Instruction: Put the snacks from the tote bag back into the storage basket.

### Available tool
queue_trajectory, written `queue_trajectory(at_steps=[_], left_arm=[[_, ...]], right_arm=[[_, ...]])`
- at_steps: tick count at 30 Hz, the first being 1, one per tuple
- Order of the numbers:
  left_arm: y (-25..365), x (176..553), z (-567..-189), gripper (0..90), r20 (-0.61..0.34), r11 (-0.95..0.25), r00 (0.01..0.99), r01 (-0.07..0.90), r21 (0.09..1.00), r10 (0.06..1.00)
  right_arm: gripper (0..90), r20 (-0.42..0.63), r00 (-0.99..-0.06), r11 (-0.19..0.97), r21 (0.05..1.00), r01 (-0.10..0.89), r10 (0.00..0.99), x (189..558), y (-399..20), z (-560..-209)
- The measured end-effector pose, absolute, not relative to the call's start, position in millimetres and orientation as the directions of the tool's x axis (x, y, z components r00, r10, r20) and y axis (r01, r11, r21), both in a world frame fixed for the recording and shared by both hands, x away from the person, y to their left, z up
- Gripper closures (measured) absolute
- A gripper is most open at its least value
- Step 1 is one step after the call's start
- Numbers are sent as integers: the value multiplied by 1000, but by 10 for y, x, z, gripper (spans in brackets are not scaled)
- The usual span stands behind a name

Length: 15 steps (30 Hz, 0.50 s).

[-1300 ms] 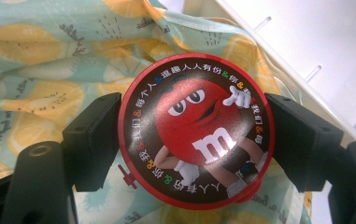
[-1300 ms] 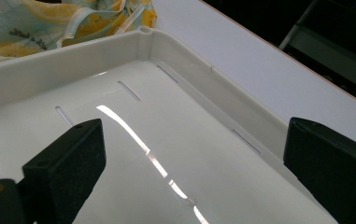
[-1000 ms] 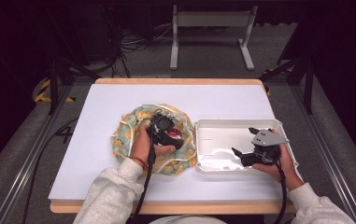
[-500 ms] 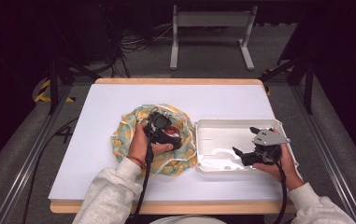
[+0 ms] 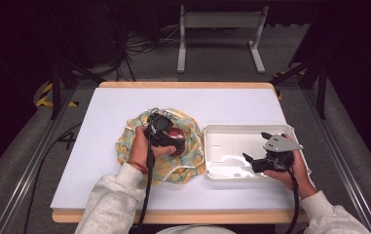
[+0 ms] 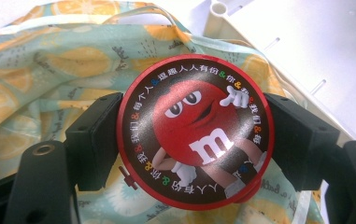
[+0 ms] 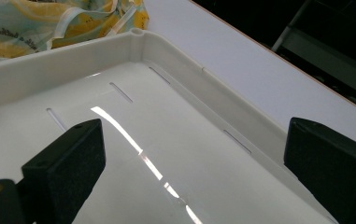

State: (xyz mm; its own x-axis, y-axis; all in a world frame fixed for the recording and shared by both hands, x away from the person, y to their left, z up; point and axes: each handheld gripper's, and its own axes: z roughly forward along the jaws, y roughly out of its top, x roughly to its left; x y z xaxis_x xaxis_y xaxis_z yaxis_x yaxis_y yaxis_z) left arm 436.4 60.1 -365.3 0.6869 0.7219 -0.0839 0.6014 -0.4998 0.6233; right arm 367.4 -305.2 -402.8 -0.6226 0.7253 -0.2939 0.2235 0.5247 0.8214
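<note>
A round red-rimmed tin (image 6: 195, 135) with a red cartoon candy figure on its lid sits between the jaws of my left gripper (image 6: 192, 140), which is shut on its sides. From above, the tin (image 5: 175, 135) and the left gripper (image 5: 166, 134) hang over a crumpled cloth bag (image 5: 134, 146) printed with orange slices, and that bag (image 6: 49, 70) lies under the tin. My right gripper (image 5: 257, 158) hovers open over the white plastic tray (image 5: 231, 130). Between its wide-apart jaws (image 7: 189, 158) I see nothing but the tray floor (image 7: 133, 140).
The white table top (image 5: 115, 105) carries the bag at centre and the tray to its right. The table's wooden front edge (image 5: 197, 217) is near the person's sleeves. Past the far edge stand dark floor cables and a metal stand (image 5: 219, 29).
The left gripper with the tin has shifted slightly over the bag. The right gripper stays about where it was above the tray.
</note>
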Motion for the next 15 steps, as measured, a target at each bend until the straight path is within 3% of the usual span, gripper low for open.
queue_trajectory(at_steps=[15], left_arm=[[537, 4374, -3357, 254, -62, -503, 699, 570, 649, 712]], right_arm=[[59, -289, -613, 514, 828, 224, 735, 3664, -3068, -4006]])
